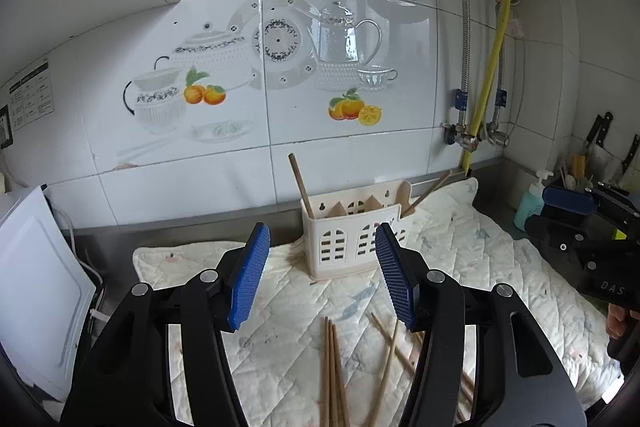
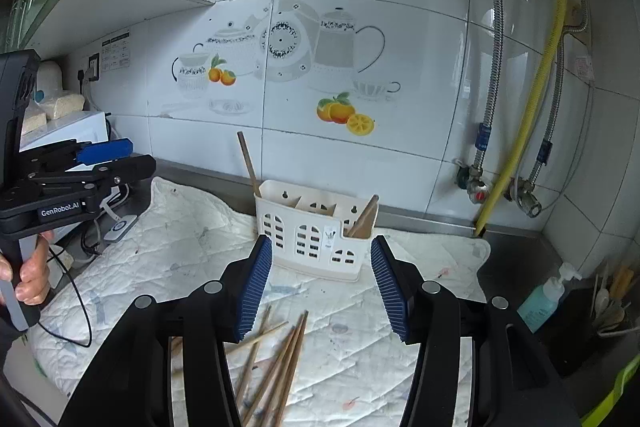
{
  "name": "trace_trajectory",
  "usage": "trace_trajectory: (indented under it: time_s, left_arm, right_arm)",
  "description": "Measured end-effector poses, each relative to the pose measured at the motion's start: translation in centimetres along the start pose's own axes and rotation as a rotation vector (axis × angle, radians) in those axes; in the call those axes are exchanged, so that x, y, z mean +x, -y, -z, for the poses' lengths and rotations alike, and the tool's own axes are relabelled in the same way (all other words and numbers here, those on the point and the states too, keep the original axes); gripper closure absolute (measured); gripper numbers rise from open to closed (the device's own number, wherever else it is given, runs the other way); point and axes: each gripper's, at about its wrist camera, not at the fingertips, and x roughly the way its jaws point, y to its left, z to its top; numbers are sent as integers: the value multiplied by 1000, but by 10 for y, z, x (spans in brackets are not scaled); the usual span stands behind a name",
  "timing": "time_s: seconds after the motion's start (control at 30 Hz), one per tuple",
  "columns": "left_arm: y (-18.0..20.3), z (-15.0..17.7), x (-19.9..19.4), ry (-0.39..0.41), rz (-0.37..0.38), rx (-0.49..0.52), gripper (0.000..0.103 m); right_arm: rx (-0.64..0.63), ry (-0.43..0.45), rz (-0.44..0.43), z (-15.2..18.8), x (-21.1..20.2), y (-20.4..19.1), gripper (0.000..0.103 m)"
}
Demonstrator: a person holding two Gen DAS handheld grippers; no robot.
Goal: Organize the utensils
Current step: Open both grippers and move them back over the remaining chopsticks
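- Left gripper [image 1: 322,277]: jaws stand apart with nothing between the blue pads, held above the quilted mat [image 1: 500,267] and pointing toward the holder, likely so it can come down on a stick
- Right gripper [image 2: 322,283]: likewise parted and empty, hovering over the same pile; in the left view it shows only at the frame edge
- Chopsticks [image 2: 280,359]: lying loose and crossed on the mat under both grippers, their near ends cut off by the gripper frames, so I cannot count them
- Holder [image 1: 352,243]: white, slotted, upright on the mat by the wall, the place for the sticks; one chopstick [image 1: 301,187] leans in its left compartment, and a wooden piece [image 2: 366,219], perhaps a spoon, leans in the right
- Soap bottle [image 2: 544,297]: on the counter past the mat's right end
- Knives [image 1: 600,135]: in the far corner, small and warped, and the items beside them are hard to make out
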Motion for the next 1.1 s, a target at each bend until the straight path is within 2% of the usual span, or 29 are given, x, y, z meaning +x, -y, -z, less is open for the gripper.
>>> trace_trajectory:
  time_s: [0.27,0.43,0.7,0.87,1.1]
  left_arm:
    - [-3,59,-28,-79,-70,32,48]
    - [-11,95,-34,-131,-58,-13,49]
    - [-4,145,-27,-239,2,4,68]
    - [-9,156,-28,-269,-8,-26,69]
    - [-12,146,-38,-236,-24,-37,69]
  right_arm:
    - [13,-39,9,46,-12,-15,53]
    - [14,-59,23,70,-14,-22,53]
    - [66,-107,15,100,-10,-20,53]
    - [85,-123,10,108,-7,-18,53]
    - [84,-112,-1,107,-8,-19,53]
